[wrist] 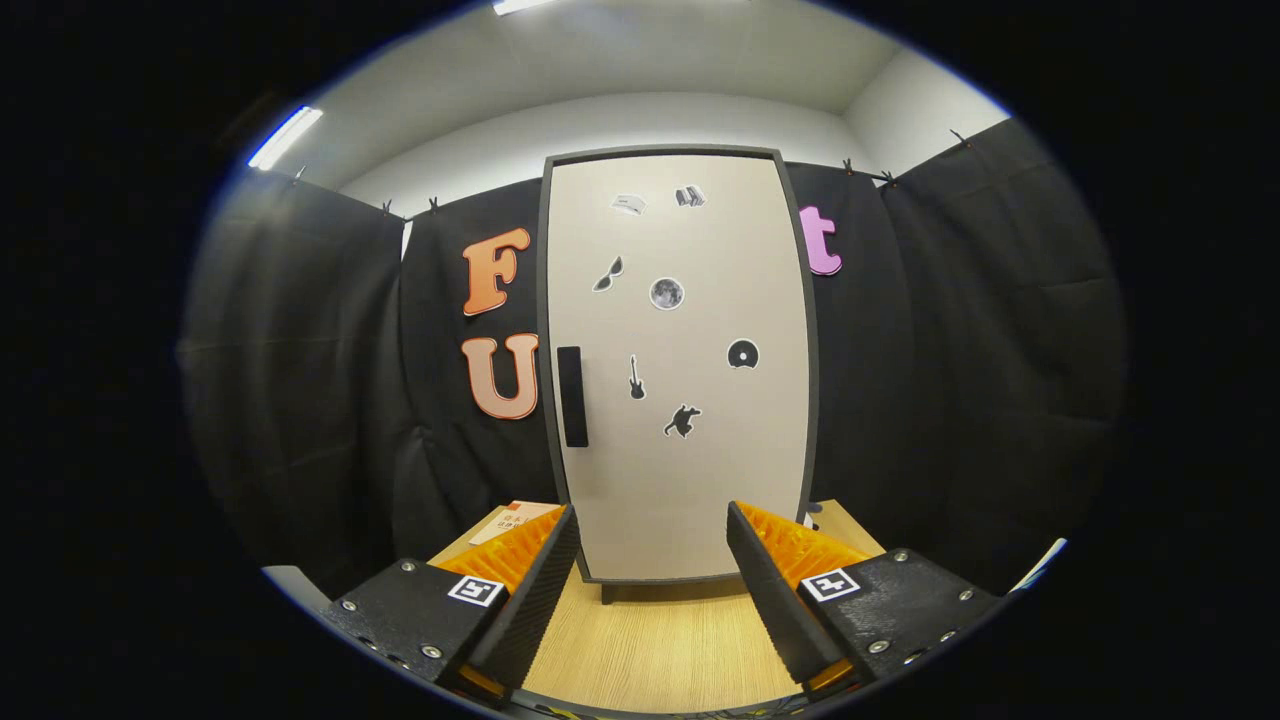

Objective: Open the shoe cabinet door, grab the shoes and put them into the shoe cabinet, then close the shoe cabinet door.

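Shoe cabinet (pixel 680 370) is standing upright on the wooden table (pixel 650 650), dead ahead of the gripper (pixel 652 570) and backed up against the black cloth wall. Its door (pixel 690 470) is fully shut, so what's inside can't be seen at all. The door is a pale beige panel in a dark frame, with a black vertical handle (pixel 571 396) near its left edge, about halfway up. A bunch of small stickers (pixel 666 293) are scattered over the front: sunglasses, a moon-looking disc, a guitar, a record, some kind of animal, plus two more up top that are too small to make out.

Gripper's fingers are spread wide apart with nothing between them, not touching anything. The bottom of the cabinet sits just beyond the fingertips, and the gap between the fingers lines up roughly with the lower part of the door.

Off to the left, behind the left finger, there's a flat bit of card or paper (pixel 512 520) lying on the table beside the cabinet's foot.
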A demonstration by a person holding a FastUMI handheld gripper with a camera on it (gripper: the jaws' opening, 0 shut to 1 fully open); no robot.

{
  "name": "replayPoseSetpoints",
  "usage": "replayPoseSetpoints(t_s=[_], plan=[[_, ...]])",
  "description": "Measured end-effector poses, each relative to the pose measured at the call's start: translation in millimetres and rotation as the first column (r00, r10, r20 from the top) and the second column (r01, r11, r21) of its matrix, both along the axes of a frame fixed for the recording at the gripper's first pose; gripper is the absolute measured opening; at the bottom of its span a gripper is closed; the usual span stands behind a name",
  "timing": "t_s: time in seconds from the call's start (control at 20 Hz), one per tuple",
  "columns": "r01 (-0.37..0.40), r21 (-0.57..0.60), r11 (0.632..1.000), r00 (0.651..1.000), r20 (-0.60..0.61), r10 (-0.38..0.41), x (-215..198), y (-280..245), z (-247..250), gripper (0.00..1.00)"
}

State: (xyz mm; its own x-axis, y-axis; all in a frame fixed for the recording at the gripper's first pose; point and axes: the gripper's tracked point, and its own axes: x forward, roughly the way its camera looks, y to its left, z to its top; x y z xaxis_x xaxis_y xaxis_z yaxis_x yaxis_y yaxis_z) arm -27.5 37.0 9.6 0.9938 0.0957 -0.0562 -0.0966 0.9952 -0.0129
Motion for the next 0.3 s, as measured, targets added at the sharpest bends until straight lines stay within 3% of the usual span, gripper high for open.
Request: replayPoseSetpoints(t_s=[0.3], plan=[[-0.005,-0.002,1.0,1.0,-0.002,0.005,-13,0,0,0.93]])
